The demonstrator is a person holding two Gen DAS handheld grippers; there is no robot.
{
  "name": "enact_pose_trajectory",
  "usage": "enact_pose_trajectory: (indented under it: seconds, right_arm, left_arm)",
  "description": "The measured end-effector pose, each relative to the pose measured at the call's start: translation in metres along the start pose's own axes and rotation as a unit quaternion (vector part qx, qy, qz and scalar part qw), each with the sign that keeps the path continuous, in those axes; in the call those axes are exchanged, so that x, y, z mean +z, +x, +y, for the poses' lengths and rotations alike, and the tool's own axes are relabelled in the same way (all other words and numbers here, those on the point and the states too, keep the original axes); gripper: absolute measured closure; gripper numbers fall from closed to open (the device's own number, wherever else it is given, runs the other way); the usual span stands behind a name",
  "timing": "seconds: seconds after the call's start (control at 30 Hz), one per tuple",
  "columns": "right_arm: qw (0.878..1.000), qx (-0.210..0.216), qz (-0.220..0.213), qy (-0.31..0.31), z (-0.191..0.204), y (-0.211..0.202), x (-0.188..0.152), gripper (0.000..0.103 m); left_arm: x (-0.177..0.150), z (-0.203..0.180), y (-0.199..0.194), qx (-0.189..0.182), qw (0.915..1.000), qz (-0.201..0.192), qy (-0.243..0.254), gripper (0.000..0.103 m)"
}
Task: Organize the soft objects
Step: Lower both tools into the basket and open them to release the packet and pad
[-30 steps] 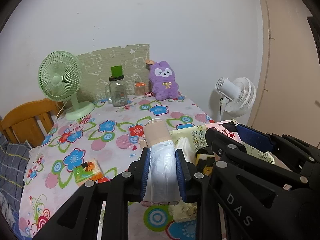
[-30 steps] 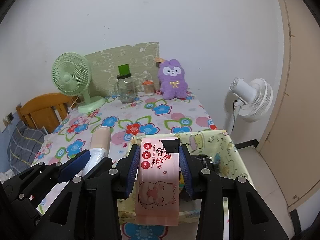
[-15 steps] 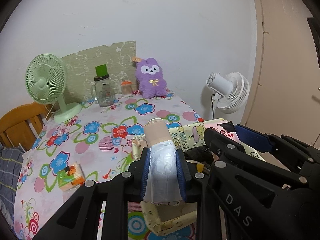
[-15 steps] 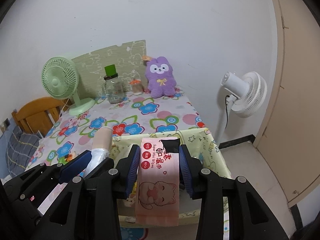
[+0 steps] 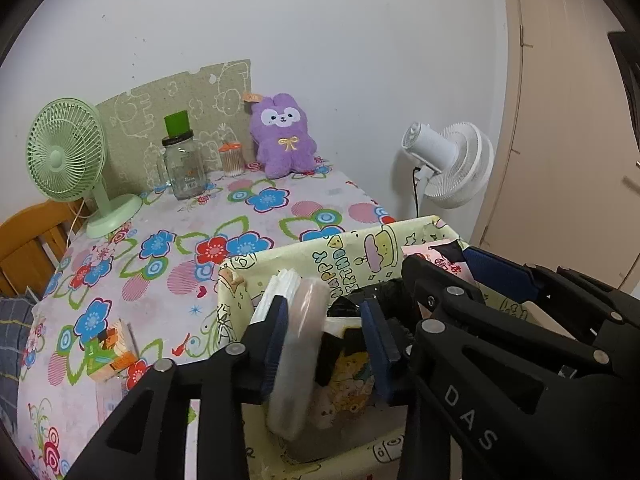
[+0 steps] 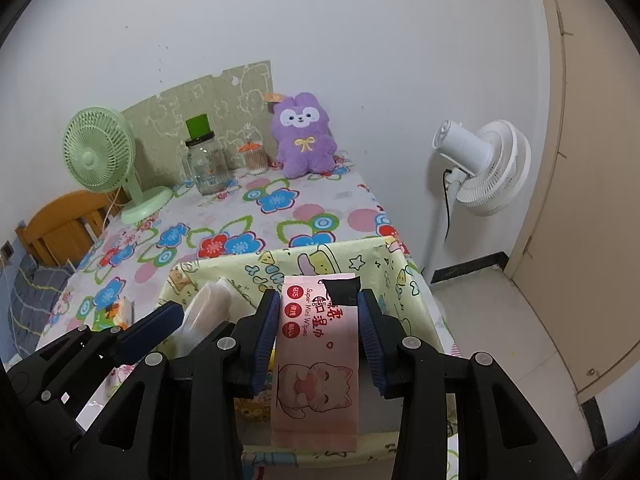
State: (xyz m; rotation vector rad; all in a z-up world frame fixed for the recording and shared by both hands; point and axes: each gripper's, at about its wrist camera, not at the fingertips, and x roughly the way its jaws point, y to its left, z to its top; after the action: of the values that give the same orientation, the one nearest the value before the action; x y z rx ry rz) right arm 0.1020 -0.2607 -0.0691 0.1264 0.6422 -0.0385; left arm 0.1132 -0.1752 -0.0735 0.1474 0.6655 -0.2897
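Drop-off step. Left gripper point(image 5: 325, 334) spread wide over the yellow box point(image 5: 352, 250); plastic-wrapped roll point(image 5: 298, 354) leans on its 9 o'clock finger, apparently released. Right gripper point(image 6: 318, 338) grips pink wipes pack point(image 6: 316, 364) above the box. Next: lower, release.

crowded box point(image 5: 360, 252) below, floral table point(image 5: 256, 220) behind open

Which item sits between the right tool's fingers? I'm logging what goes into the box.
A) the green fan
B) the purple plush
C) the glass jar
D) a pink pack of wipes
D: in the right wrist view the pink wipes pack with a cat drawing sits between the right tool's blue pads, above the yellow box.
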Motion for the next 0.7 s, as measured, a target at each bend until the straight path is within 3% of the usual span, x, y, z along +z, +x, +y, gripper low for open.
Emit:
enact_pose_trajectory:
  seconds: [0.07,0.27,0.53,0.7]
  right_arm:
    - [1.0,0.001,0.003,0.0,0.0,0.003,-0.001,0.06]
    - [1.0,0.008,0.012,0.0,-0.001,0.011,-0.002,0.06]
    - [1.0,0.015,0.014,0.0,0.003,0.013,-0.002,0.058]
    - [1.0,0.001,0.012,-0.006,0.006,0.009,-0.001,0.042]
  left_arm:
    - [0.0,-0.001,0.003,0.001,1.0,0.003,0.004,0.044]
    - [-0.002,0.0,0.007,0.008,0.9999,0.006,0.01,0.031]
    - [-0.003,0.003,0.005,0.012,0.9999,0.004,0.008,0.025]
    - [-0.004,0.009,0.001,0.018,0.9998,0.001,0.0,0.023]
